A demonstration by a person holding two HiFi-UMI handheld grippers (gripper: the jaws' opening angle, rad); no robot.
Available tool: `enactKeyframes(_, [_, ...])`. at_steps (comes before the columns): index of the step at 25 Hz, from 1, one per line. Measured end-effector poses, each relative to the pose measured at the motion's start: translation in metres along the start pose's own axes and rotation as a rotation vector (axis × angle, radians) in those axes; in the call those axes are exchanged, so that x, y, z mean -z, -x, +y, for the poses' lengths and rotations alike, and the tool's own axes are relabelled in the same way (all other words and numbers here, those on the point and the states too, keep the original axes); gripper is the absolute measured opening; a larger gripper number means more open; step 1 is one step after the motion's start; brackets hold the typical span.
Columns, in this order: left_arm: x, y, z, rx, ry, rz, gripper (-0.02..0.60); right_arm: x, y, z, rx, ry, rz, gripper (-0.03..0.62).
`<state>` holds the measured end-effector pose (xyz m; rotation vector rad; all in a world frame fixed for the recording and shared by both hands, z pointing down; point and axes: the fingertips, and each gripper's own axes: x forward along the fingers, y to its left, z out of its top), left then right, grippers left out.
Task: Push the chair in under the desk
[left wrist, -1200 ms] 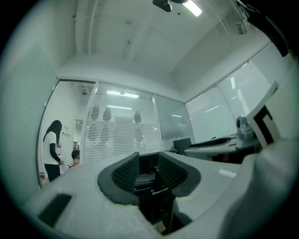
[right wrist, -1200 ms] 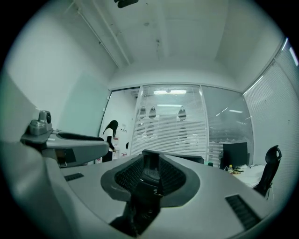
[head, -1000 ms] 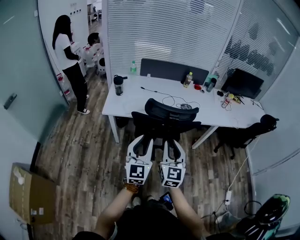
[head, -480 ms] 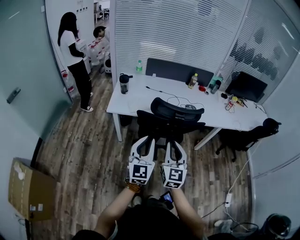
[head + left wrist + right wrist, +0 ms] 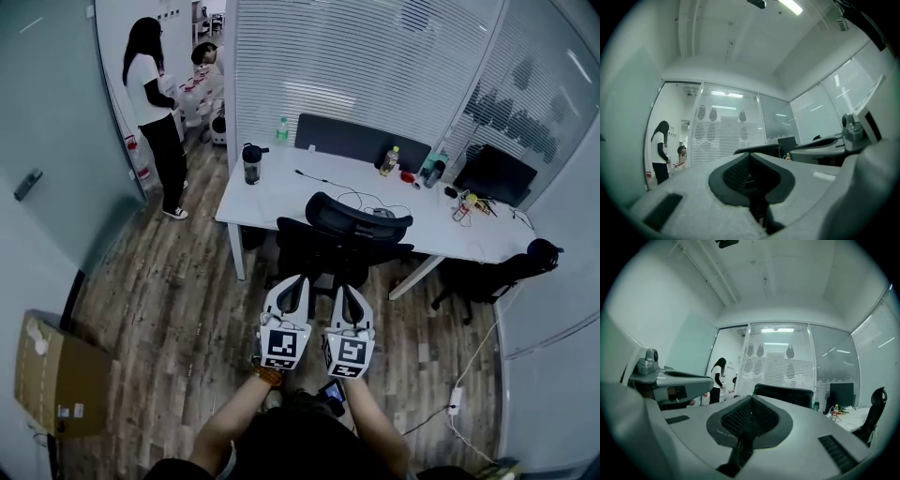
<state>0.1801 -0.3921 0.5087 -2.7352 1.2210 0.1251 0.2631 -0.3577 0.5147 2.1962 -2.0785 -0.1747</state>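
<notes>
The jaws of the left gripper (image 5: pixel 292 298) and right gripper (image 5: pixel 349 302) have just been closed together on nothing, presumably so that blunt tips are presented for pushing. The chair (image 5: pixel 347 234) is located directly ahead of both tips, back toward them, partly under the desk (image 5: pixel 281 202); contact cannot be confirmed.

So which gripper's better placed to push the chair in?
Right, marginally: the right gripper sits behind the middle of the chair backrest; the left gripper lines up nearer its edge. Both shut; contact unclear.

Chair (image 5: pixel 342 246) before desk (image 5: pixel 281 199); left gripper (image 5: pixel 295 281) beside right gripper (image 5: pixel 345 290), behind chair.
</notes>
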Motion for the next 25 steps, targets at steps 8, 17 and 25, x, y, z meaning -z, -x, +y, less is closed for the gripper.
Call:
enactKeyframes(8, [0.001,0.006,0.0,-0.003,0.001,0.002,0.0,0.006,0.004,0.006,-0.019,-0.004,0.016,0.0])
enactKeyframes(17, [0.008,0.015,0.0,-0.003,0.001,0.014,0.0,0.01,0.01,0.016,-0.042,-0.009,0.022,-0.002])
enactKeyframes(25, [0.021,0.015,0.004,-0.012,0.003,0.034,0.0,0.02,0.006,0.019,-0.062,-0.017,0.033,-0.002])
